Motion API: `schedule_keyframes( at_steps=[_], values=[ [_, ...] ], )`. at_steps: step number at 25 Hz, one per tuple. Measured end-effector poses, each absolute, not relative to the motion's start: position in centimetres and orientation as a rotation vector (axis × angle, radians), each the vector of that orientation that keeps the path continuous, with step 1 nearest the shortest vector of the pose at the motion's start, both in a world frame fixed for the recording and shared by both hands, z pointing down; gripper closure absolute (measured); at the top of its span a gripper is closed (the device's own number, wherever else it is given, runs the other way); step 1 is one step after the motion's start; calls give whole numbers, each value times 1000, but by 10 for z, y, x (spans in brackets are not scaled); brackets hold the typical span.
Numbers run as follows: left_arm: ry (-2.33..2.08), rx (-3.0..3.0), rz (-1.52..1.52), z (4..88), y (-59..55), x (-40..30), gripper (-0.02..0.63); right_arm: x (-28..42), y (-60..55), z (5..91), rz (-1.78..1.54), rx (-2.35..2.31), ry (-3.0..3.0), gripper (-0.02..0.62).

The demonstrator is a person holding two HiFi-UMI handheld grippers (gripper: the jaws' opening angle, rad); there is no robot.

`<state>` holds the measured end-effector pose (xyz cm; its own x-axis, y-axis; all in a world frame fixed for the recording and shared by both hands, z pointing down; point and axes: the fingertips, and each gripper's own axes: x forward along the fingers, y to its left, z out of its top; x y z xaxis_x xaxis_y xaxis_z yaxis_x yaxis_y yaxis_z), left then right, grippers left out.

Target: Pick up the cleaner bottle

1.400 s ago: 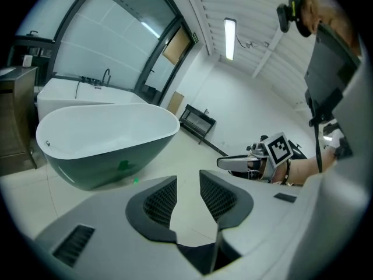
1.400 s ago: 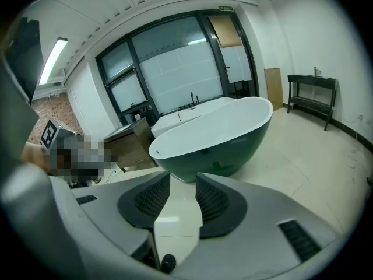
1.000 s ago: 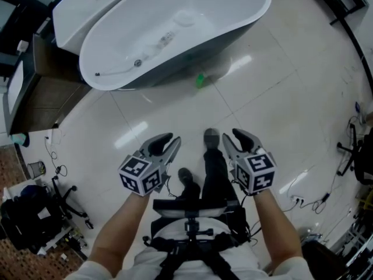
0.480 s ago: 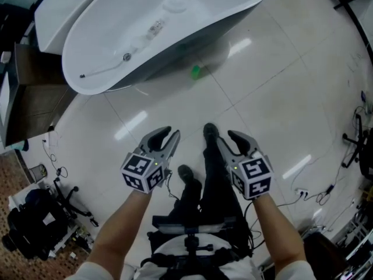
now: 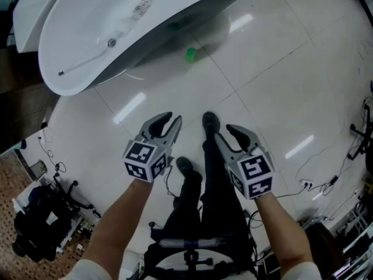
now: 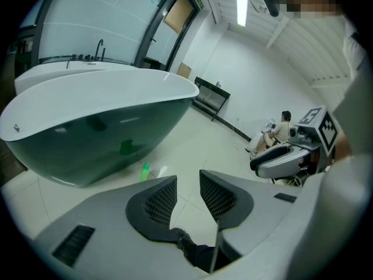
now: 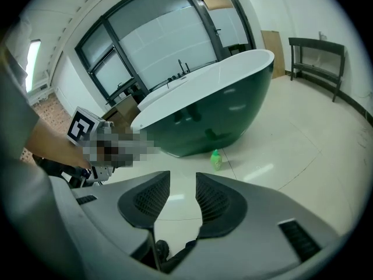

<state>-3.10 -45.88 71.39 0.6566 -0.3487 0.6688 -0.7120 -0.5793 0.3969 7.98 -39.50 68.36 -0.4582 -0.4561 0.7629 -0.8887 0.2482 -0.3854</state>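
Both bare arms reach straight ahead from the bottom of the head view, left forearm [image 5: 125, 214] and right forearm [image 5: 280, 223] roughly parallel. The wrists are tipped so each hand-held gripper noses down at the glossy floor [image 5: 280, 86] on the near side of the tub [image 5: 70, 83]. The left hand-held gripper [image 5: 169, 121] and the right hand-held gripper [image 5: 226, 132] sit side by side, well short of the tub, with the person's dark shoe [image 5: 210, 121] poking out between them.

Jaws: the left one's are pulled together, just a thin slit between the mesh pads and nothing in it (only floor shows through). The right one looks the same in its own view, with the pads close, a slim gap and nothing held. Neither is touching anything.

The green bottle [image 5: 190, 53] stands upright on the floor just beside the tub's dark outer wall, about midway along its long side. It's well apart from both grippers, sitting between them and the tub. In the right gripper view it shows just above the jaw gap.
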Motion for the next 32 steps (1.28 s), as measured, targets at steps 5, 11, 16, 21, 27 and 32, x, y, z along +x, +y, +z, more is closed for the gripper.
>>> schedule_keyframes(
  at_steps=[5,11,16,21,27,32],
  values=[
    [-805,2186,741,757,-475,-20,482,88,-402,718,1160,1213,-1996,448],
    [-835,2181,783,810,-497,-10,482,98,-406,755,1197,1202,-1983,448],
    [-857,2165,828,863,-524,-1,482,107,-408,785,1235,1200,-1958,448],
    [-863,2156,859,904,-548,8,482,111,-404,812,1266,1174,-1929,448],
    [-859,2156,900,937,-562,14,482,118,-406,833,1285,1171,-1928,448],
    [-902,2156,934,963,-577,14,482,125,-406,848,1304,1166,-1915,448]
  ],
)
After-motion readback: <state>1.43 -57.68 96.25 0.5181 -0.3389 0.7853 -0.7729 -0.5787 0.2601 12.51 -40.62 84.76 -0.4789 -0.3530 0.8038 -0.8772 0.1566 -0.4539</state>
